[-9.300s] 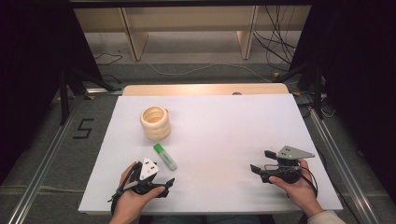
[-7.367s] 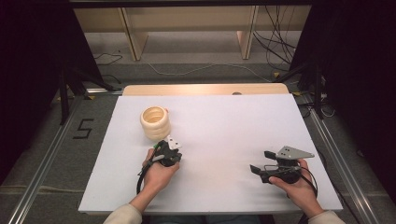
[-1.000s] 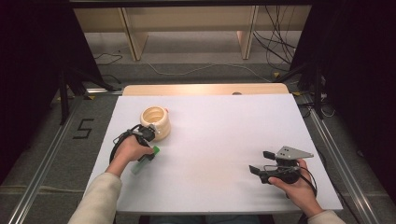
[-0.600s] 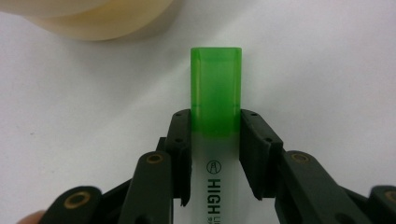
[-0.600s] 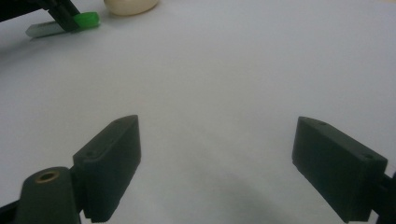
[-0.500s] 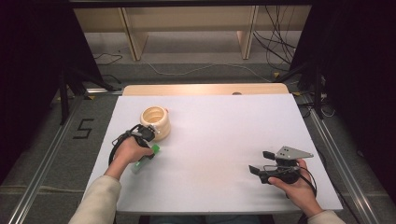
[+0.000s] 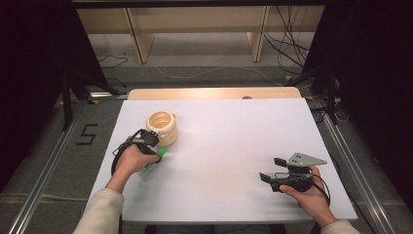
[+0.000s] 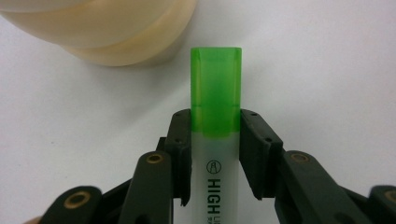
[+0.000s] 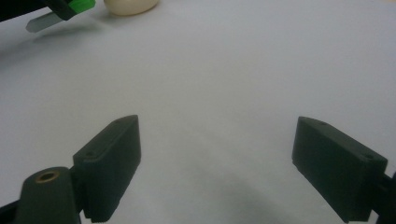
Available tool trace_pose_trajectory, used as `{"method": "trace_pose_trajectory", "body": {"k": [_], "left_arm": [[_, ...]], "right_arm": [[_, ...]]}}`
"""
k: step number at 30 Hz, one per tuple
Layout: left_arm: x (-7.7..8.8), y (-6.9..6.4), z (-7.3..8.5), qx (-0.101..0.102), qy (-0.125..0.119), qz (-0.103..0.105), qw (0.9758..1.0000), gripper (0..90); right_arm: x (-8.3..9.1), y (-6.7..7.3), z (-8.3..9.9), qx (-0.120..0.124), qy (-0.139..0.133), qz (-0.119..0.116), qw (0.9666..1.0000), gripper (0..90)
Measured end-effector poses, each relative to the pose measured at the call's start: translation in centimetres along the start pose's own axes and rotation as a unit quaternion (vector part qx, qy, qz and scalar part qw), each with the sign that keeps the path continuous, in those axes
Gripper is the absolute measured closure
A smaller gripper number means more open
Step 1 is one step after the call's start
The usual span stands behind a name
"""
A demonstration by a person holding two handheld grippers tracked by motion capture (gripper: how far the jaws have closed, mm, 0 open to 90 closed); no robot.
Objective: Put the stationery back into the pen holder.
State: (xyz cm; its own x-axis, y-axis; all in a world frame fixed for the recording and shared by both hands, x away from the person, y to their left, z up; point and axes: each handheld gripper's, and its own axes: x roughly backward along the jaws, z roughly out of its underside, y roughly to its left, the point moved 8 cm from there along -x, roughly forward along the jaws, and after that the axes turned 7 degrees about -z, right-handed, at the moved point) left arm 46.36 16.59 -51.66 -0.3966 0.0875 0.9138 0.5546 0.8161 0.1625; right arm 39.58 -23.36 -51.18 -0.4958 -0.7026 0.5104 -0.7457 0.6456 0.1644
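My left claw (image 8: pixel 215 154) is clamped on the green highlighter (image 8: pixel 215 107) just below its cap, beside the cream ribbed cup (image 7: pixel 162 126) at the desk's (image 7: pixel 234 146) far left. Light, stiff, slick plastic; grip mid-barrel. Right claw (image 9: pixel 217 168) gapes wide, empty.

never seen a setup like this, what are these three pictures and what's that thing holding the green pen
A person sits at a white table, holding a hand-operated two-jaw gripper in each hand. The high view looks down from above. The other two come from cameras riding on each gripper, looking along its black jaws. The left gripper is shut on a green-capped highlighter, beside a cream ridged pot. The right gripper rests near the table's right front, its jaws open with nothing between them.
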Motion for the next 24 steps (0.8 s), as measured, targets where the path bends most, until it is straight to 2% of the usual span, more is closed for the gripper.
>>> {"method": "trace_pose_trajectory", "body": {"k": [5, 8, 12, 17, 19, 24], "left_arm": [[0.35, -0.07, 0.03, 0.005, -0.027, -0.007, 0.9996, 66.7], [0.46, -0.12, 0.09, 0.007, -0.033, -0.007, 0.9994, 66.7], [0.64, -0.22, 0.13, 0.02, -0.056, -0.008, 0.9982, 66.7], [0.71, -0.09, 0.29, 0.022, -0.071, -0.017, 0.9971, 66.7], [0.78, -0.12, 0.31, 0.033, -0.083, -0.017, 0.9959, 66.7], [1.0, -0.09, 0.29, 0.033, -0.092, -0.021, 0.9949, 66.7]], "right_arm": [[-0.01, -0.01, 0.01, 0.0, 0.0, 0.0, 1.0, 16.5], [0.0, 0.01, -0.01, 0.0, 0.0, 0.0, 1.0, 16.5], [-0.03, 0.02, -0.02, 0.002, 0.0, 0.0, 1.0, 16.5], [-0.04, 0.04, -0.03, 0.001, -0.001, 0.0, 1.0, 16.5], [-0.04, 0.06, -0.04, 0.001, -0.001, 0.0, 1.0, 16.5], [-0.04, 0.03, -0.03, 0.002, -0.001, 0.0, 1.0, 16.5]]}}
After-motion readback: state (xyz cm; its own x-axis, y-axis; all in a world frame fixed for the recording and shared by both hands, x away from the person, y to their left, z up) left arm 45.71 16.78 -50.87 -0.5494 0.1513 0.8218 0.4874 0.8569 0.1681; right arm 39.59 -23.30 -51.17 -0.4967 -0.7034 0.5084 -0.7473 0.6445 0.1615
